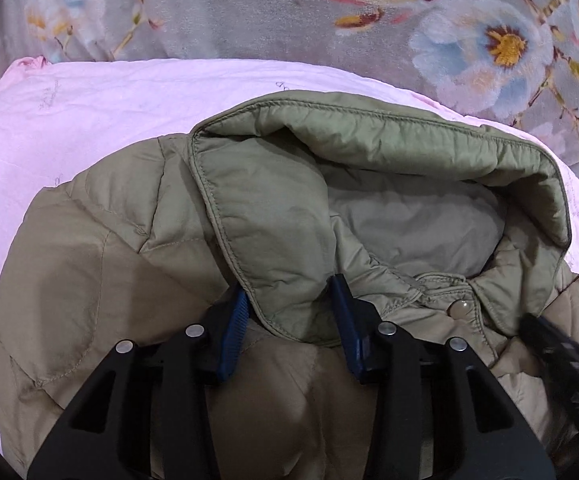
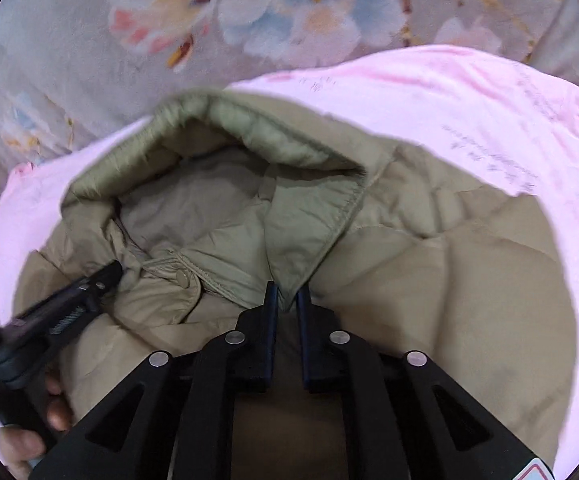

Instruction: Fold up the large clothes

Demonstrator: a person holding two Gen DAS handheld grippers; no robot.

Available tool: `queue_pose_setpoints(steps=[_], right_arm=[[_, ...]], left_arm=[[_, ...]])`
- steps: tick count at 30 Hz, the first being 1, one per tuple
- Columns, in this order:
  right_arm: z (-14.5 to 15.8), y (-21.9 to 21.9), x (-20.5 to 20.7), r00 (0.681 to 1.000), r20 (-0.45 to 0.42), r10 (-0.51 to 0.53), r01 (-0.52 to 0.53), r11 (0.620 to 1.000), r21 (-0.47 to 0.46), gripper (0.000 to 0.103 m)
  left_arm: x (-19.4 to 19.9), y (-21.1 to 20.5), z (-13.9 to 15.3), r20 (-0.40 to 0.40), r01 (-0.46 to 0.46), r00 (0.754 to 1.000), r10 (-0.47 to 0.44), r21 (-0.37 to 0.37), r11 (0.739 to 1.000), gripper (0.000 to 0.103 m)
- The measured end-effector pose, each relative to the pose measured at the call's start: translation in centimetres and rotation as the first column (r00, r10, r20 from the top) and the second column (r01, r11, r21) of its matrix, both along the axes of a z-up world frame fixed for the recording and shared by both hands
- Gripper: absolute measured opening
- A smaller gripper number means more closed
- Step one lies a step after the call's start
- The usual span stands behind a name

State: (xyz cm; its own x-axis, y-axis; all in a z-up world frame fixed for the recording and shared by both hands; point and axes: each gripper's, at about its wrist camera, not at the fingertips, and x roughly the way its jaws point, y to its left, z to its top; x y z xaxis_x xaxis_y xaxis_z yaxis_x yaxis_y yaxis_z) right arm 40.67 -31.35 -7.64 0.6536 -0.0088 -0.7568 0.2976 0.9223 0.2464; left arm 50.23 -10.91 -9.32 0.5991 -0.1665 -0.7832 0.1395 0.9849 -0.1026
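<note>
The left gripper (image 1: 291,300) was a black plastic tong with blue ribbed pads (image 1: 236,334) on its two fingers. Four round silver pivot pins (image 1: 194,331) sat behind the pads on angular black link arms with triangular cut-outs. The right gripper (image 2: 287,300) had the same build, its pads darker. A red-and-white sticker (image 2: 535,472) sat behind its right arm. Bare fingers (image 2: 55,410) wrapped the left handle.

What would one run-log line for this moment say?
stage: gripping hood | left gripper: on one hood corner | right gripper: pinching the other | jacket: on pink sheet
</note>
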Motion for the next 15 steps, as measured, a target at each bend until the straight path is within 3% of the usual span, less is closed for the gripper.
queue_pose_setpoints(steps=[2,4,10,15], right_arm=[[2.0,0.2,-1.4,0.996,0.083,-0.02,0.023,0.999,-0.035,0.016],[2.8,0.5,-0.9,0.995,0.102,0.004,0.001,0.999,-0.046,0.016],[-1.6,1.0,3.2,0.996,-0.077,0.037,-0.04,0.998,-0.043,0.004],[-3.0,0.5,2.9,0.998,-0.063,0.029,-0.029,1.0,-0.003,0.0]], left_arm=[[-0.1,0.1,-0.1,0.012,-0.002,1.0,0.002,-0.001,1.0,0.041],[-0.5,0.1,0.0,0.022,-0.003,1.0,0.003,0.007,1.0,0.041],[-0.6,0.0,0.1,0.034,-0.001,0.999,0.0,0.011,1.0,0.041],[-0.6,0.1,0.1,0.04,0.002,0.999,-0.002,0.005,1.0,0.041]])
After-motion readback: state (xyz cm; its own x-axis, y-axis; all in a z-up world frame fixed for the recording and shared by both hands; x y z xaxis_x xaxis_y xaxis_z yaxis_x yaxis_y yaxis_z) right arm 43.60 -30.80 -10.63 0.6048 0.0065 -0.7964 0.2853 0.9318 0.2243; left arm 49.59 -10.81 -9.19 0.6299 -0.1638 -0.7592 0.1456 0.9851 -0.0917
